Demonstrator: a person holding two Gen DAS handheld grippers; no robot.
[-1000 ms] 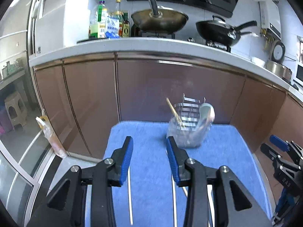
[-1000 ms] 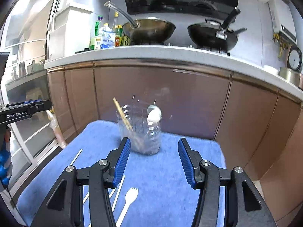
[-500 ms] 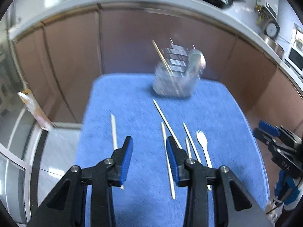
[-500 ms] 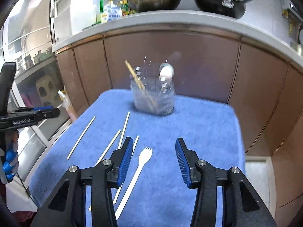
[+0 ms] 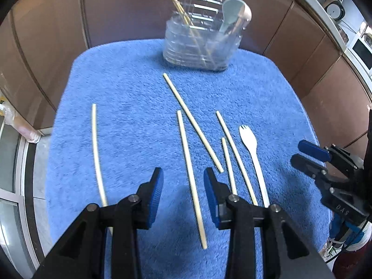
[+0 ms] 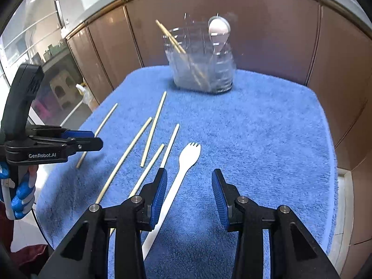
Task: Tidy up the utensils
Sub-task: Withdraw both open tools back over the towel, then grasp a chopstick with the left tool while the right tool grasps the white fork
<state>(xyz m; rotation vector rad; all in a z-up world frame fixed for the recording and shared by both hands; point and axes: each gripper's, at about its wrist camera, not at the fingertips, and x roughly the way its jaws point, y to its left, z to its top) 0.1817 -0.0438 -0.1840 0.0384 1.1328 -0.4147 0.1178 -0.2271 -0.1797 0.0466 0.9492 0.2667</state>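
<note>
Several pale wooden chopsticks (image 5: 190,167) (image 6: 153,125) and a white plastic fork (image 5: 252,153) (image 6: 183,169) lie loose on a blue towel (image 5: 130,97) (image 6: 255,134). A clear utensil holder (image 5: 200,44) (image 6: 202,69) stands at the towel's far edge with a chopstick and a pale spoon (image 5: 234,14) (image 6: 218,30) in it. My left gripper (image 5: 183,188) is open and empty, hovering over one chopstick. My right gripper (image 6: 189,190) is open and empty, just right of the fork's handle.
Brown cabinet fronts (image 5: 46,34) (image 6: 279,34) rise behind the towel, under a countertop edge (image 6: 97,11). The floor drops off past the towel's left edge (image 5: 21,174). Each gripper shows in the other's view, the right (image 5: 325,169) and the left (image 6: 46,146).
Both cameras tilted down toward the towel and came closer. The loose chopsticks and fork came into full view. Both grippers stayed open.
</note>
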